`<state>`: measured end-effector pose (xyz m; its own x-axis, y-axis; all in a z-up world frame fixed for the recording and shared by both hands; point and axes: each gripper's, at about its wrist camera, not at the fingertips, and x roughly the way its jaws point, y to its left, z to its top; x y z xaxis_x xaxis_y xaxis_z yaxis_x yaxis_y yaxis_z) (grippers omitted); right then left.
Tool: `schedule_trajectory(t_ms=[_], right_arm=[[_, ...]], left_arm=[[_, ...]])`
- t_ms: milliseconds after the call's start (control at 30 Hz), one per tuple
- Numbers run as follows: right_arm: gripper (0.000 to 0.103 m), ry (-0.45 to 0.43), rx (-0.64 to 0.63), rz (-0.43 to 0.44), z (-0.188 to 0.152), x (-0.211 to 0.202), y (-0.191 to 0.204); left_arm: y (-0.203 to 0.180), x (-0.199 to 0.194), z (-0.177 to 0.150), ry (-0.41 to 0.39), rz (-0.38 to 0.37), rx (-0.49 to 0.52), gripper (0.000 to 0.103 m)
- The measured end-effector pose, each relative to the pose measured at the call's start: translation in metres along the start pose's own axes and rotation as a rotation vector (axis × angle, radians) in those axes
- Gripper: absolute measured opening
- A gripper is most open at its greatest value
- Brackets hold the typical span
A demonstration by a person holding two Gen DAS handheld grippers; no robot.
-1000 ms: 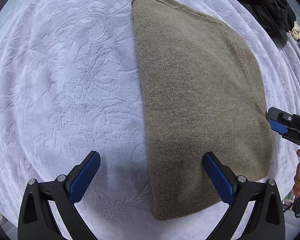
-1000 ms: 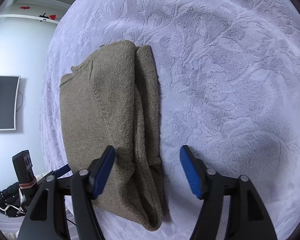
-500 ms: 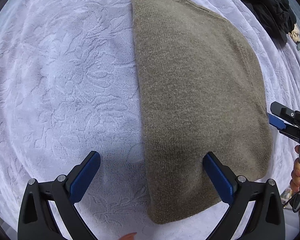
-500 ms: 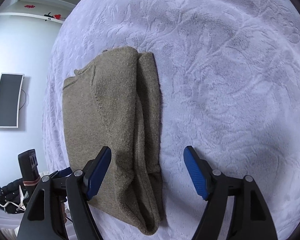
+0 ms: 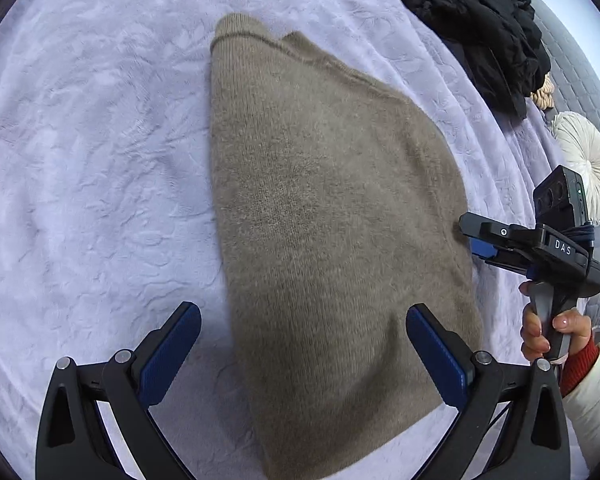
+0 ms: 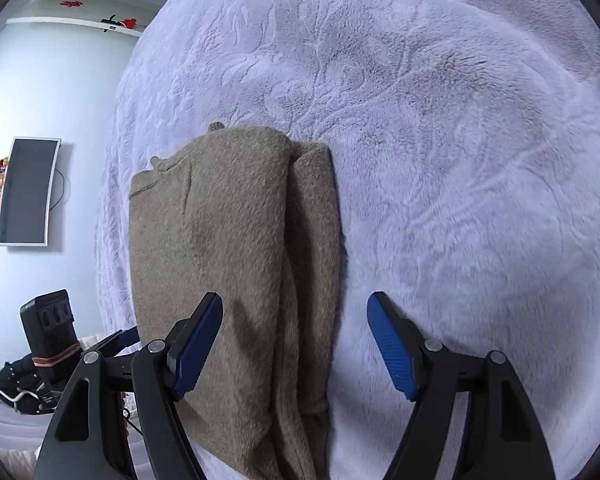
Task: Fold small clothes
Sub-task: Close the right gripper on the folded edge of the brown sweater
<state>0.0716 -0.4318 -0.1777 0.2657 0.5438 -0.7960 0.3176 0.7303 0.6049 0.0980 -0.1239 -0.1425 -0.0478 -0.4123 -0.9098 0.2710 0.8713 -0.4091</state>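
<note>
An olive-brown knit sweater [image 5: 332,216] lies folded lengthwise on the lavender embossed blanket [image 5: 92,168], collar end away from me. My left gripper [image 5: 302,344] is open just above its near end, one finger over the blanket and the other over the knit. In the right wrist view the sweater [image 6: 220,248] shows its sleeve folded in along the right edge. My right gripper [image 6: 296,340] hangs open over that edge, the left finger above the knit and the right finger above the blanket. Nothing is gripped. From the left wrist, the right gripper [image 5: 476,240] shows at the sweater's right edge.
A heap of black clothing [image 5: 480,32] and a round cream cushion [image 5: 584,164] lie at the far right of the bed. A person's hand [image 5: 540,328] holds the right gripper's handle. A dark screen [image 6: 26,192] hangs on the wall beyond the bed edge.
Both grippers have moved in over the sweater's near end, which now runs off the bottom of both views. The collar sits lower in the frames. Jaws stay wide.
</note>
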Motion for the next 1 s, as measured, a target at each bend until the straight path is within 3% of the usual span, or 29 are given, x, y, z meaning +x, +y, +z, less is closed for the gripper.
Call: schedule_trajectory(t_ms=[100, 200, 267, 300, 333, 367, 433, 500, 600, 733, 833, 933, 1000], right_arm=[[0.078, -0.023, -0.005, -0.023, 0.006, 0.000, 0.001], [0.077, -0.089, -0.037, 0.015, 0.011, -0.010, 0.010], [0.059, -0.090, -0.026, 0.050, 0.017, -0.009, 0.013], [0.033, -0.065, -0.013, 0.061, 0.021, -0.003, 0.014], [0.016, -0.040, -0.001, 0.057, 0.023, 0.002, 0.015], [0.008, -0.037, -0.003, 0.055, 0.025, 0.004, 0.017], [0.008, -0.062, -0.066, 0.063, 0.022, -0.003, 0.029], [0.008, -0.083, -0.109, 0.007, 0.018, -0.010, 0.033], [0.008, -0.039, -0.090, -0.063, 0.016, 0.004, 0.016], [0.012, -0.054, 0.002, 0.038, 0.015, -0.002, 0.000], [0.014, -0.045, -0.034, 0.061, 0.000, -0.020, 0.010], [0.014, 0.007, -0.070, 0.198, -0.025, -0.031, 0.025], [0.014, 0.079, -0.111, 0.217, -0.043, -0.022, 0.036]], left_arm=[[0.000, 0.008, 0.000, 0.013, -0.005, -0.012, 0.103], [-0.010, 0.009, 0.001, 0.008, 0.007, 0.010, 0.103], [-0.013, 0.012, 0.002, 0.016, 0.018, 0.015, 0.103], [-0.015, 0.014, 0.002, 0.017, 0.025, 0.012, 0.103], [-0.016, 0.014, 0.003, 0.011, 0.031, 0.009, 0.103], [-0.016, 0.011, 0.004, -0.003, 0.038, 0.008, 0.103], [-0.021, 0.007, 0.006, -0.033, 0.039, 0.018, 0.103], [-0.024, 0.005, 0.008, -0.051, 0.039, 0.034, 0.103], [-0.024, 0.018, 0.009, -0.016, 0.060, 0.037, 0.103], [-0.021, 0.022, 0.006, -0.012, 0.067, 0.032, 0.103], [-0.023, 0.023, 0.008, -0.016, 0.075, 0.043, 0.103], [-0.022, 0.023, 0.009, -0.016, 0.077, 0.036, 0.103], [-0.024, 0.025, 0.010, -0.017, 0.082, 0.037, 0.103]])
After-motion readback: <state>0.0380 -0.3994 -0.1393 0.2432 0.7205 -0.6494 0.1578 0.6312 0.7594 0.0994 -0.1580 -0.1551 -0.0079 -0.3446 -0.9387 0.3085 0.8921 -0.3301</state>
